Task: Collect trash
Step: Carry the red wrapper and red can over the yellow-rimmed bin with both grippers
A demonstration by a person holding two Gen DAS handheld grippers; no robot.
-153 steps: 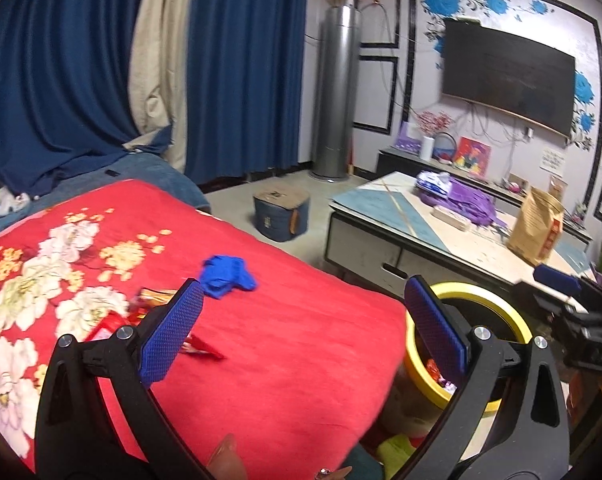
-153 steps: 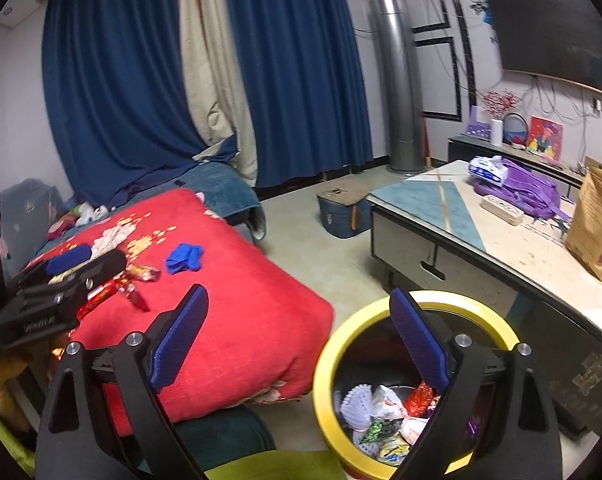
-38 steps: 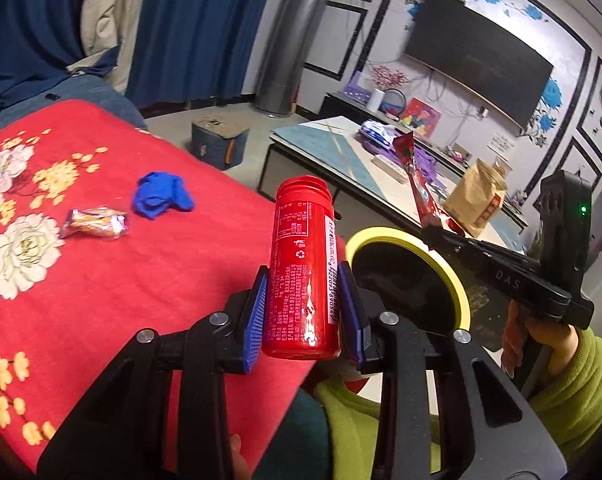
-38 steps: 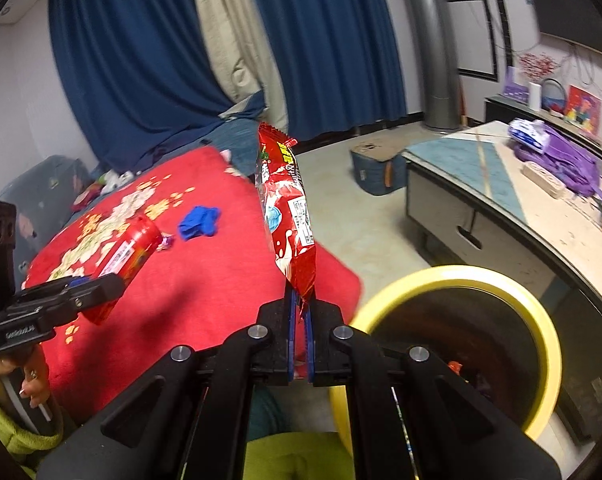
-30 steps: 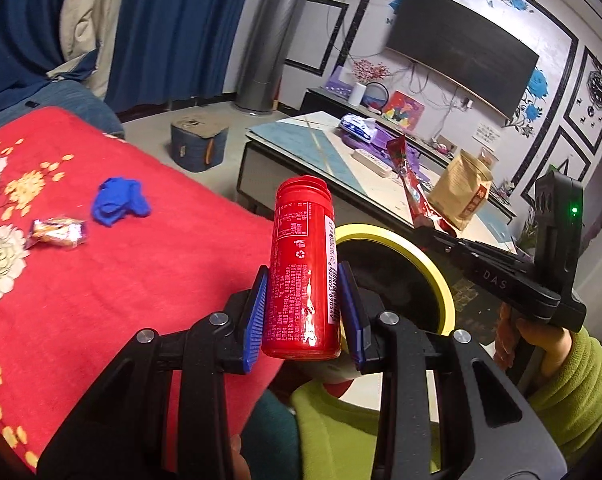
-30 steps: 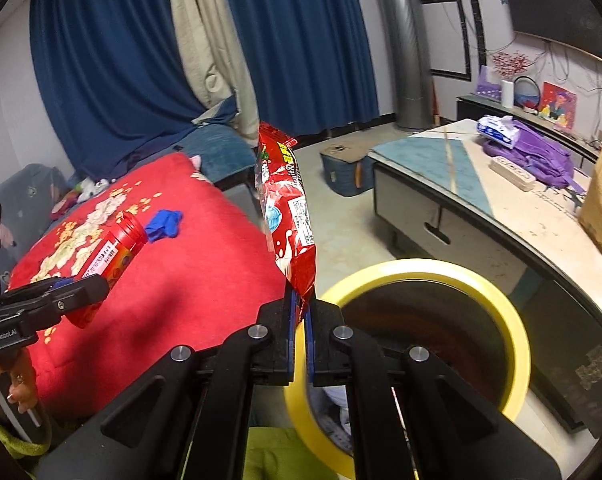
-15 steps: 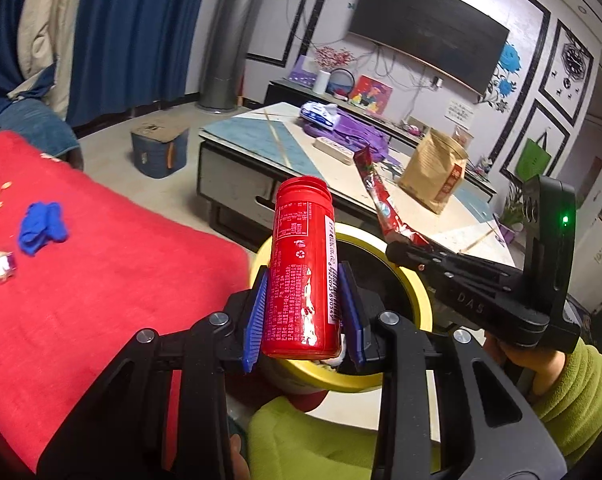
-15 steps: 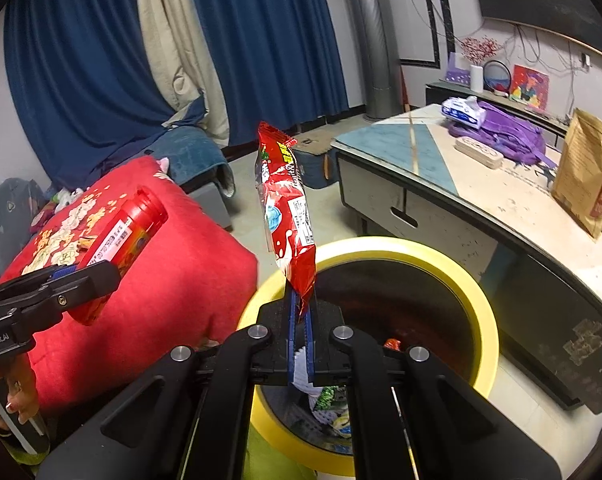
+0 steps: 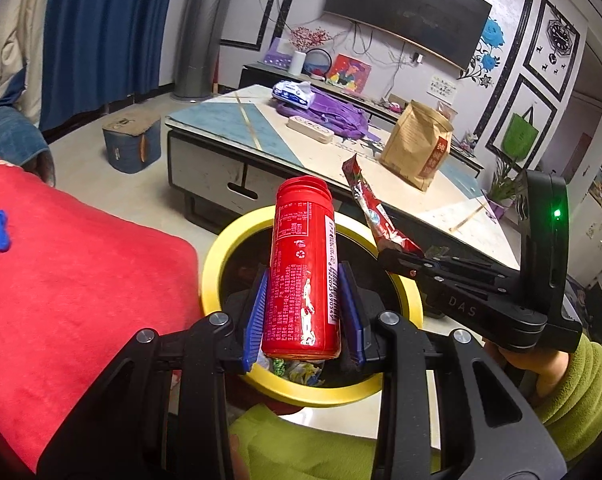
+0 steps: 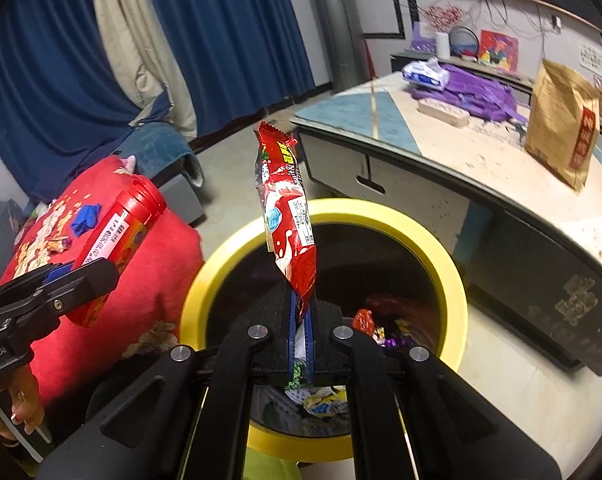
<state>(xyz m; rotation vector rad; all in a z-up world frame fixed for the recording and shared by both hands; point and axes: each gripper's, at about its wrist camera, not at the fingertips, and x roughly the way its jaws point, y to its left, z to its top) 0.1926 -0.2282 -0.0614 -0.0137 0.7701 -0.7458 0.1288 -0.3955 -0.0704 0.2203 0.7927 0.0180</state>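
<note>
My left gripper (image 9: 303, 312) is shut on a red cylindrical snack can (image 9: 304, 268), held over the near side of a yellow-rimmed trash bin (image 9: 217, 248). The can also shows in the right wrist view (image 10: 117, 236). My right gripper (image 10: 300, 320) is shut on the bottom edge of a red snack wrapper (image 10: 287, 208), which stands upright above the bin (image 10: 441, 256). The wrapper also shows in the left wrist view (image 9: 375, 216). The bin holds several crumpled wrappers (image 10: 321, 398).
A red floral blanket (image 9: 61, 280) lies left of the bin, with a blue cloth (image 10: 85, 216) and a small wrapper (image 10: 59, 245) on it. A low table (image 9: 237, 128) behind the bin carries a brown paper bag (image 9: 417, 148) and purple cloth (image 9: 333, 108).
Both grippers have moved from over the red blanket to above the bin's opening, still holding the can and the wrapper. The bin now fills more of both views.
</note>
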